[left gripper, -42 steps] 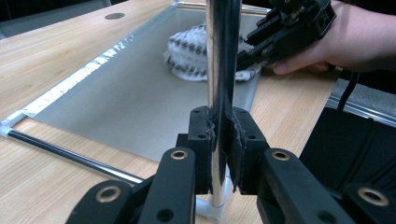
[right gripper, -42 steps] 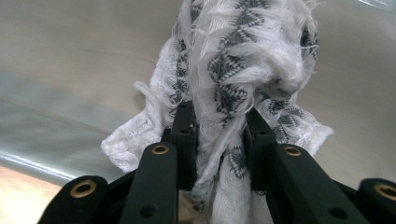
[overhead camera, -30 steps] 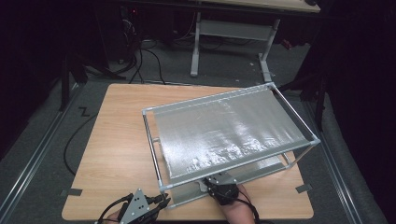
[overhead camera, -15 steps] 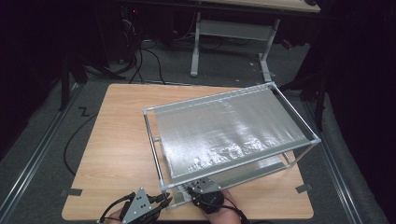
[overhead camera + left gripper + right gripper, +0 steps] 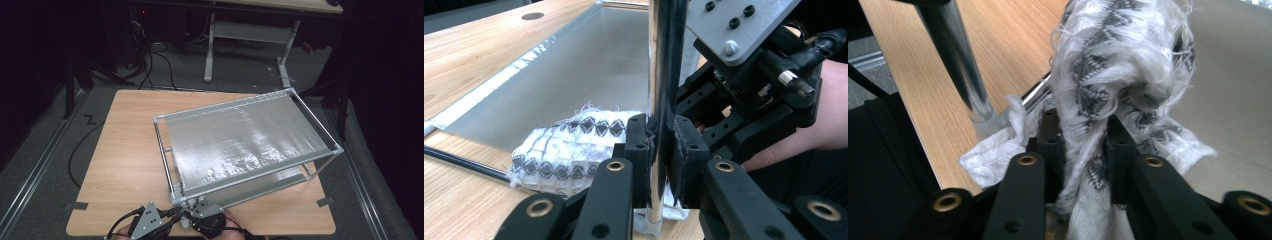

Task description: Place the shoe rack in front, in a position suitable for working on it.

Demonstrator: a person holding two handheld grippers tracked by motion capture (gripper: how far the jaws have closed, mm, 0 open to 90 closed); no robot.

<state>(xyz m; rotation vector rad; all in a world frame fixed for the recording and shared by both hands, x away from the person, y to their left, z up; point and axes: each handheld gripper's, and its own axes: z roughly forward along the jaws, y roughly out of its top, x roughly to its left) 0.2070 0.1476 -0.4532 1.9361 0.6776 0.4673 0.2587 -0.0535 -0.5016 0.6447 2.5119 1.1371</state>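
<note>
at the bottom of the high view, the left gripper (image 5: 172,218) and right gripper (image 5: 192,216) meet at the near left corner of a metal rack (image 5: 250,145) on a wooden table (image 5: 120,150). in the left gripper view, the left gripper (image 5: 659,145) is clamped on the rack's upright chrome post (image 5: 663,60). in the right gripper view, the right gripper (image 5: 1083,145), its jaws having just been closing, pinches a white and grey patterned cloth (image 5: 1118,65) at frame centre, beside the post (image 5: 960,70). the cloth (image 5: 569,145) bunches at the post's foot.
</note>
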